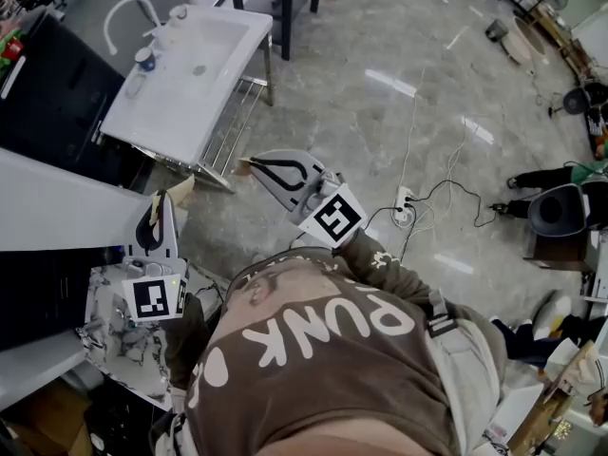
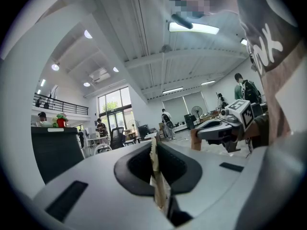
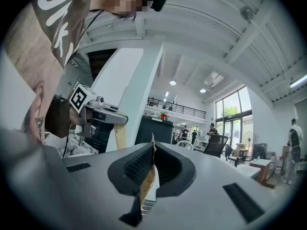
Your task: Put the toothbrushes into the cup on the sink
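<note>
Two grippers are held level in front of the person, both well apart from the white sink (image 1: 171, 112) that stands on the grey floor (image 1: 380, 112). The left gripper (image 2: 154, 150) has its jaws pressed together with nothing between them (the tan pads (image 2: 155, 169) meet flat against each other). The right gripper (image 3: 152, 152) is likewise closed and empty. On the sink, what looks to be the cup (image 1: 144, 60) stands at the edge beside the curved faucet (image 1: 125, 9). The toothbrushes are too small to make out.
</note>
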A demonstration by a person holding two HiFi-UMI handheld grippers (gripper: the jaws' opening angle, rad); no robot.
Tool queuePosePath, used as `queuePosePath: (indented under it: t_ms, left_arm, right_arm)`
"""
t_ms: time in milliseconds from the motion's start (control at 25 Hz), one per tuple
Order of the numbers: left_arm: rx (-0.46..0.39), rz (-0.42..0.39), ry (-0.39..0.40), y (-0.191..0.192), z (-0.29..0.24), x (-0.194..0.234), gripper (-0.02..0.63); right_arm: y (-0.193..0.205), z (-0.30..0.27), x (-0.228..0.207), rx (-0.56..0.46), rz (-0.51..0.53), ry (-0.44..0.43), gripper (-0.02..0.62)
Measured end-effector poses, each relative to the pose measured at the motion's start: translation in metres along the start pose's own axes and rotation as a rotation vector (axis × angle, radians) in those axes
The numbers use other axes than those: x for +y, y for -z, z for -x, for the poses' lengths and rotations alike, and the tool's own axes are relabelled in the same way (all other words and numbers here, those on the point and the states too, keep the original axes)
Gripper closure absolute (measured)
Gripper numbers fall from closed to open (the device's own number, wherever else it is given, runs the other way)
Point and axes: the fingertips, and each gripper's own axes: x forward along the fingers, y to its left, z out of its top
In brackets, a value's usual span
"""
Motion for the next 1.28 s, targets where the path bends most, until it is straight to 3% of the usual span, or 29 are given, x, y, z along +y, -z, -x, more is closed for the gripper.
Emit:
queuePosePath:
  t_ms: [360,640,960,1280]
  left_arm:
    - [0.017,-0.011,-0.021,-0.011,-0.021,-0.028,0.600]
    - [0.053,-0.001,-0.022,0.010,-0.054,-0.009,0.600]
    - [0.035,0.039,0.005,0.050,-0.135,0.054,0.600]
    - [0.044,0.106,0.023,0.085,-0.220,0.154,0.600]
  right_arm:
    - [0.007,0.024,-0.031,-0.031,-0.010,-0.006,0.584]
    - [0.031,0.004,-0.059,-0.012,-0.036,0.006,0.584]
    - [0.065,-0.069,-0.123,0.039,-0.007,0.031,0.584]
    - [0.088,-0.198,-0.205,0.057,-0.012,0.020,0.584]
